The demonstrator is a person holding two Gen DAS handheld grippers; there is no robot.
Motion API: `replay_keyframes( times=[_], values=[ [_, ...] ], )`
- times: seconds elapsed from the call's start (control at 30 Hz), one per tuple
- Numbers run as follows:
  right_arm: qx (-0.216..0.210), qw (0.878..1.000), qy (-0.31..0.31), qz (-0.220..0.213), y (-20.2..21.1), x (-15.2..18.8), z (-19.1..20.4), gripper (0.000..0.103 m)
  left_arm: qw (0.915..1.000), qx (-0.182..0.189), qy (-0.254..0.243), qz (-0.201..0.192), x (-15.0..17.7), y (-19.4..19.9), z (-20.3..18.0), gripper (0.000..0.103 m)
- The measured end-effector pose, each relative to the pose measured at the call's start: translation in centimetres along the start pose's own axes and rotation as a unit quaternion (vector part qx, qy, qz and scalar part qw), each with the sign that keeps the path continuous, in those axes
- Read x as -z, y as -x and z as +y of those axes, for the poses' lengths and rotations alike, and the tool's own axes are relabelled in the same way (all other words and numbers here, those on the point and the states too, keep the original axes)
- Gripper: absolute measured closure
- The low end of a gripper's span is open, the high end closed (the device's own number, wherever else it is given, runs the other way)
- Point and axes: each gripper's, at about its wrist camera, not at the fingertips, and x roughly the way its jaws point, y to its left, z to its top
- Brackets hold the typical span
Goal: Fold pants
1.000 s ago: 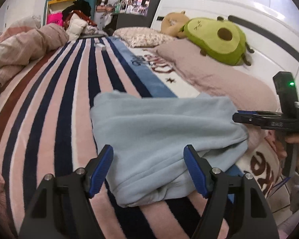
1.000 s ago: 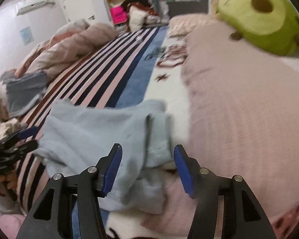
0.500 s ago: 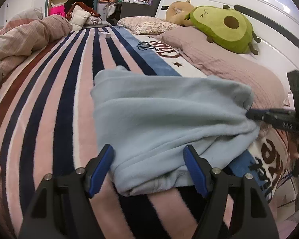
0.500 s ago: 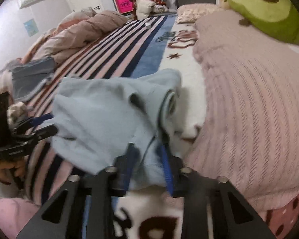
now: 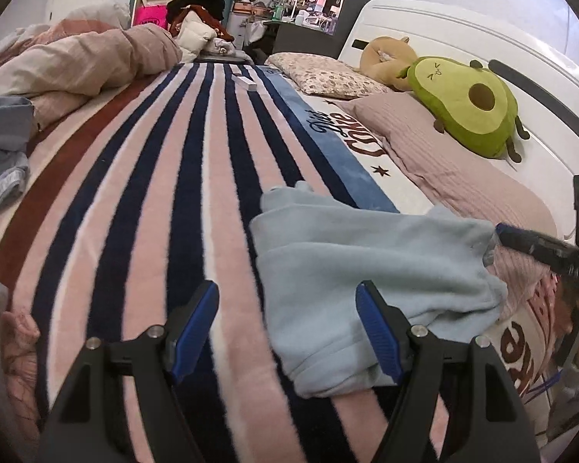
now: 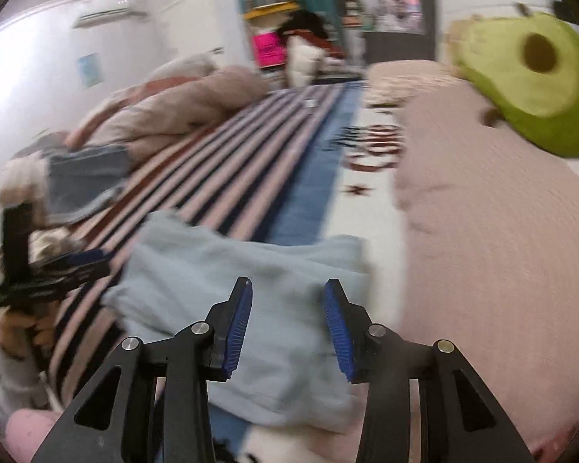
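Observation:
The light blue pants lie folded in a bundle on the striped blanket; they also show in the right wrist view. My left gripper is open and empty, over the blanket at the bundle's near left edge. My right gripper is open, just above the bundle's right part, holding nothing. In the left wrist view the right gripper's tip sits at the bundle's far right corner. The left gripper shows at the left of the right wrist view.
A pink pillow and an avocado plush lie right of the pants. A rumpled pink duvet and a denim garment lie at the left. A small white box rests far up the blanket.
My right gripper was shut on the pants' corner half a second ago; now it has opened and let go. My left gripper has shifted left off the bundle and stays open.

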Motion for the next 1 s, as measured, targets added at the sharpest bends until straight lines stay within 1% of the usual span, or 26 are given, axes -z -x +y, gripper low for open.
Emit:
replay_keyframes(
  times=[0.03, 0.07, 0.1, 0.17, 0.2, 0.23, 0.3, 0.4, 0.53, 0.57, 0.6, 0.63, 0.67, 0.7, 0.73, 0.77, 0.8, 0.83, 0.9, 0.93, 1.0],
  values=[
    [-0.016, 1.0, 0.011, 0.008, -0.9, 0.0, 0.8, 0.068, 1.0, 0.002, -0.001, 0.002, 0.0, -0.3, -0.2, 0.033],
    [-0.022, 0.999, 0.019, 0.016, -1.6, 0.1, 1.4, 0.069, 1.0, 0.004, -0.002, 0.005, 0.0, -0.7, -0.4, 0.033],
    [-0.019, 0.999, 0.026, 0.022, -2.4, 0.2, 1.9, 0.069, 0.9999, 0.005, -0.003, 0.009, 0.0, -1.1, -0.5, 0.033],
    [0.009, 0.999, 0.04, 0.033, -4.2, 0.4, 1.9, 0.069, 0.9998, 0.005, -0.007, 0.02, 0.1, -2.0, -0.9, 0.033],
    [0.026, 0.998, 0.039, 0.037, -5.2, 0.4, 1.3, 0.071, 0.9997, 0.005, -0.008, 0.024, 0.1, -2.2, -0.9, 0.033],
    [0.034, 0.998, 0.034, 0.036, -5.8, 0.4, 0.4, 0.071, 0.9995, 0.006, -0.009, 0.03, 0.2, -2.7, -0.9, 0.033],
    [0.057, 0.997, 0.027, 0.038, -7.0, 0.3, -1.0, 0.077, 0.9992, 0.006, -0.011, 0.038, 0.4, -3.2, -1.0, 0.033],
    [0.057, 0.997, 0.009, 0.045, -7.7, 0.5, -2.4, 0.077, 0.9987, 0.004, -0.008, 0.05, 0.7, -4.0, -0.9, 0.033],
    [0.079, 0.996, 0.018, 0.041, -7.3, 0.4, -2.4, 0.076, 0.9989, 0.014, 0.005, 0.046, 0.4, -3.7, -0.5, 0.033],
    [0.09, 0.995, 0.021, 0.039, -6.9, 0.3, -2.3, 0.072, 0.9991, 0.016, 0.008, 0.038, 0.1, -3.1, -0.3, 0.033],
    [0.101, 0.994, 0.022, 0.035, -6.5, 0.2, -2.3, 0.06, 0.9993, 0.018, 0.011, 0.032, -0.1, -2.8, 0.0, 0.031],
    [0.113, 0.993, 0.018, 0.03, -5.7, 0.1, -2.5, 0.053, 0.9993, 0.02, 0.014, 0.029, -0.3, -2.5, 0.2, 0.029],
    [0.107, 0.994, 0.011, 0.028, -5.2, 0.1, -2.8, 0.049, 0.9992, 0.026, 0.019, 0.024, -0.5, -2.2, 0.4, 0.027],
    [0.094, 0.995, 0.002, 0.032, -4.7, 0.1, -3.0, 0.049, 0.9989, 0.033, 0.023, 0.024, -0.6, -2.1, 0.5, 0.027],
    [0.071, 0.996, -0.012, 0.047, -4.5, 0.1, -3.4, 0.048, 0.9982, 0.044, 0.029, 0.027, -0.7, -2.2, 0.7, 0.027],
    [0.057, 0.996, -0.017, 0.063, -4.5, 0.2, -3.6, 0.045, 0.9971, 0.058, 0.038, 0.032, -0.7, -2.7, 0.9, 0.027],
    [0.052, 0.996, -0.015, 0.077, -4.7, 0.3, -3.6, 0.042, 0.9966, 0.061, 0.042, 0.036, -0.7, -2.9, 1.0, 0.027],
    [0.053, 0.994, -0.003, 0.095, -5.0, 0.5, -3.2, 0.04, 0.9961, 0.06, 0.049, 0.044, -0.6, -3.6, 1.1, 0.027],
    [0.057, 0.991, 0.024, 0.116, -5.6, 1.0, -2.2, 0.03, 0.9952, 0.047, 0.056, 0.065, -0.3, -4.9, 1.3, 0.027],
    [0.052, 0.991, 0.029, 0.122, -5.9, 1.3, -1.8, 0.028, 0.9946, 0.05, 0.056, 0.071, -0.1, -5.3, 1.2, 0.027],
    [0.054, 0.988, 0.04, 0.136, -6.6, 1.8, -1.5, 0.026, 0.9942, 0.059, 0.053, 0.074, 0.2, -5.9, 0.9, 0.027]
  ],
)
